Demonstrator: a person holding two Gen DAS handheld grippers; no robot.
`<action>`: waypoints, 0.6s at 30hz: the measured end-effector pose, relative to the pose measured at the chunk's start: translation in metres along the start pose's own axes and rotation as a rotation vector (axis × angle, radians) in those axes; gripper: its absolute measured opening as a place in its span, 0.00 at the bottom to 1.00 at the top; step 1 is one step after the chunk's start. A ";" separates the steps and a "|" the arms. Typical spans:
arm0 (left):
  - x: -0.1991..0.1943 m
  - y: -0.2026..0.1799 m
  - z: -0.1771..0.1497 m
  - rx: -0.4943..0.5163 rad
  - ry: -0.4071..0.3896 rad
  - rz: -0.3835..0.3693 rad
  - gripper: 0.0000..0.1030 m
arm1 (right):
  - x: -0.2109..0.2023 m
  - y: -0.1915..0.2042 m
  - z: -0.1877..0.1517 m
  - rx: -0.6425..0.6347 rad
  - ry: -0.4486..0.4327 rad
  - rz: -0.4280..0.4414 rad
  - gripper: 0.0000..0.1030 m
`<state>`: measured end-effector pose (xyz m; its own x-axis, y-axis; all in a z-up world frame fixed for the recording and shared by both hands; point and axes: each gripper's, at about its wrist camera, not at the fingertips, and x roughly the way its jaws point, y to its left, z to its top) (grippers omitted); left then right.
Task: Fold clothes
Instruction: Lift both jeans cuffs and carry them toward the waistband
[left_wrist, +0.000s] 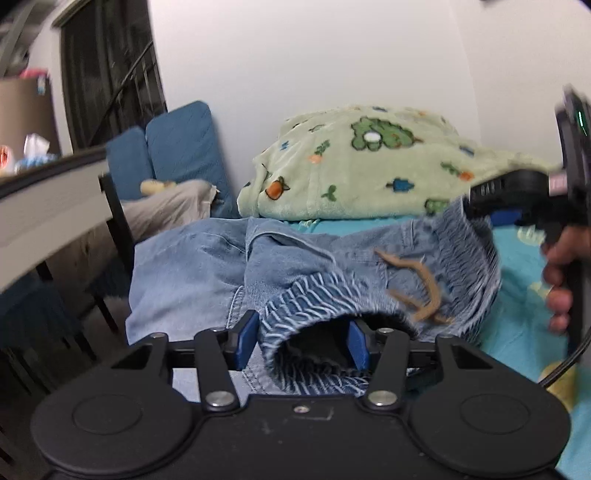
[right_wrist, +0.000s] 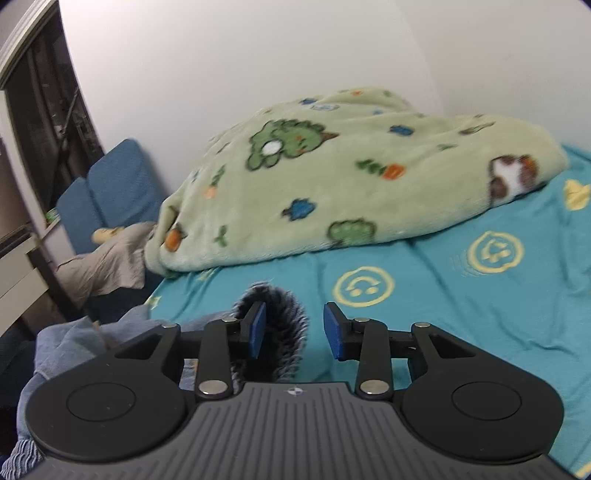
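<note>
While our left tongs (left_wrist: 301, 341) clamp the ribbed elastic waistband of the denim pants (left_wrist: 207, 266) on the turquoise bed (right_wrist: 461, 317), our right tongs (right_wrist: 294, 329) stand parted, waistband between, unpressed. Behind lies a fleecy green blanket (right_wrist: 332, 184).

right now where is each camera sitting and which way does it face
Left wrist: sits on the left tongs, facing along the bed; they grip the jeans at the elastic waistband, and the right tongs with a hand show at the right edge.
Right wrist: sits on the right tongs, open around a bunched jeans edge, facing the teal sheet.
Shared: both see the green blanket, blue cushions and jeans.
</note>
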<state>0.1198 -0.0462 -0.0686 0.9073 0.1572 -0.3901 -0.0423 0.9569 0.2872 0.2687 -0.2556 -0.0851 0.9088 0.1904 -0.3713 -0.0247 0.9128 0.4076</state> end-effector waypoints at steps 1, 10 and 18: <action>0.004 -0.002 -0.001 0.012 0.002 0.012 0.45 | 0.001 0.000 -0.001 -0.003 0.009 -0.001 0.34; 0.007 0.008 0.003 -0.036 -0.037 0.021 0.29 | -0.001 0.000 0.000 0.021 0.001 0.032 0.06; 0.009 0.015 0.001 -0.070 -0.031 0.014 0.15 | 0.016 -0.006 0.004 0.005 0.069 0.031 0.16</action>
<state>0.1277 -0.0304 -0.0668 0.9188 0.1642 -0.3590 -0.0834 0.9696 0.2299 0.2850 -0.2596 -0.0908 0.8766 0.2432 -0.4153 -0.0503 0.9044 0.4237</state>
